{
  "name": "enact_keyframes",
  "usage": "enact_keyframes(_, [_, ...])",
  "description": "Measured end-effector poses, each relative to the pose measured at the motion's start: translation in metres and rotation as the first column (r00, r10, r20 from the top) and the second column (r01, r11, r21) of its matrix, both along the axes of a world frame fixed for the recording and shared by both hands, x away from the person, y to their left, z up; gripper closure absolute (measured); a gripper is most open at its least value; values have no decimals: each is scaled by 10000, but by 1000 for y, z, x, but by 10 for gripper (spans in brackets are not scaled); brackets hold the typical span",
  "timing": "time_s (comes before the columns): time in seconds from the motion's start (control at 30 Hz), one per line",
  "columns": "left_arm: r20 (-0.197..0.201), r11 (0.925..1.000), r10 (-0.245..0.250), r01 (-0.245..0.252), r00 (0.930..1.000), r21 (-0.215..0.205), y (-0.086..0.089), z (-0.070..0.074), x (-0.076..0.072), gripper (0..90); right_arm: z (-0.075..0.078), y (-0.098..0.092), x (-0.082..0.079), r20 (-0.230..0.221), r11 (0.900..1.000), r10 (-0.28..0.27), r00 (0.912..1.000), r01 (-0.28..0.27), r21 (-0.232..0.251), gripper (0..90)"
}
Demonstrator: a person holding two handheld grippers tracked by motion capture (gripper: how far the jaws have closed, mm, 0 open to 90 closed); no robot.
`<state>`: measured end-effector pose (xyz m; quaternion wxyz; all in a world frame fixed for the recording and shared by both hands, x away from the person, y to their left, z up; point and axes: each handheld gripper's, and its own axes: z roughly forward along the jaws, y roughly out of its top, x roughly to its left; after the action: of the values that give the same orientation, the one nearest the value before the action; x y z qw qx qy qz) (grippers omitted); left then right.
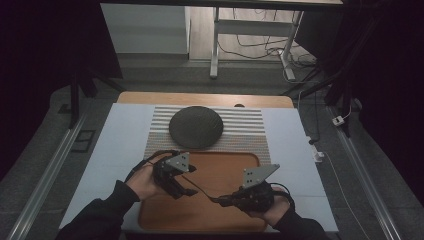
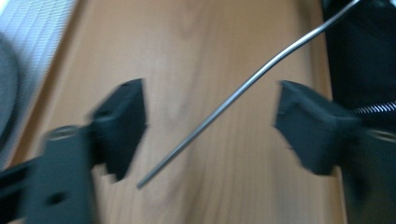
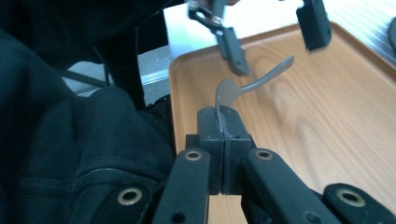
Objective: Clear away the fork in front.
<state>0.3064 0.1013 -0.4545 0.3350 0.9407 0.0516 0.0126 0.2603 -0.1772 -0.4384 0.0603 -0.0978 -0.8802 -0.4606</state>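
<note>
My right gripper point(image 1: 220, 201) point(image 3: 224, 123) is shut on the broad end of a metal utensil point(image 3: 254, 84), low over a wooden tray point(image 1: 230, 167). The utensil's thin handle point(image 1: 202, 190) reaches toward my left gripper point(image 1: 191, 181). In the left gripper view the handle point(image 2: 224, 105) runs slantwise between the left gripper's point(image 2: 210, 121) two black jaws, and neither pad touches it. The right gripper view shows the left gripper point(image 3: 275, 39) straddling the handle's tip from above. The left gripper is open.
A dark round plate point(image 1: 195, 126) lies on a striped mat point(image 1: 245, 132) just beyond the tray. Both rest on a pale table cover point(image 1: 120, 145). A person's dark sleeves come in from the bottom edge. Desk legs and cables stand on the floor behind the table.
</note>
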Motion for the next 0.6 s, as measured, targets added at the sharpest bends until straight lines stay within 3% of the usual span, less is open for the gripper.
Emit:
enact_keyframes(0.07, [184,9994,-236,231,9996,276,-4,-1,-2,370,0,1,-1,13,9999,151,9999,-151,16,890])
enact_keyframes(0.13, [244,9966,-687,675,9973,472,-6,0,-4,509,1,2,-1,20,9991,421,9991,-421,34,890])
enact_keyframes(0.27, [249,9877,-1396,1374,9899,750,-11,1,-7,594,2,3,-1,47,9975,703,9975,-703,-14,891])
enact_keyframes(0.33, [169,9781,-1877,1853,9821,947,-14,1,-9,661,2,4,-2,55,9952,982,9952,-981,-32,891])
enact_keyframes(0.37, [118,9652,-2351,2321,9719,1209,-17,1,-10,693,2,5,-2,71,9942,1071,9942,-1071,-55,890])
enact_keyframes(0.4, [118,9652,-2351,2321,9719,1209,-17,1,-10,733,2,5,-3,104,9931,1171,9931,-1170,-102,890])
enact_keyframes(0.6, [91,9306,-3325,3265,9430,1654,-22,-4,-15,795,-1,7,-2,-113,9879,1533,9881,-1535,-223,889])
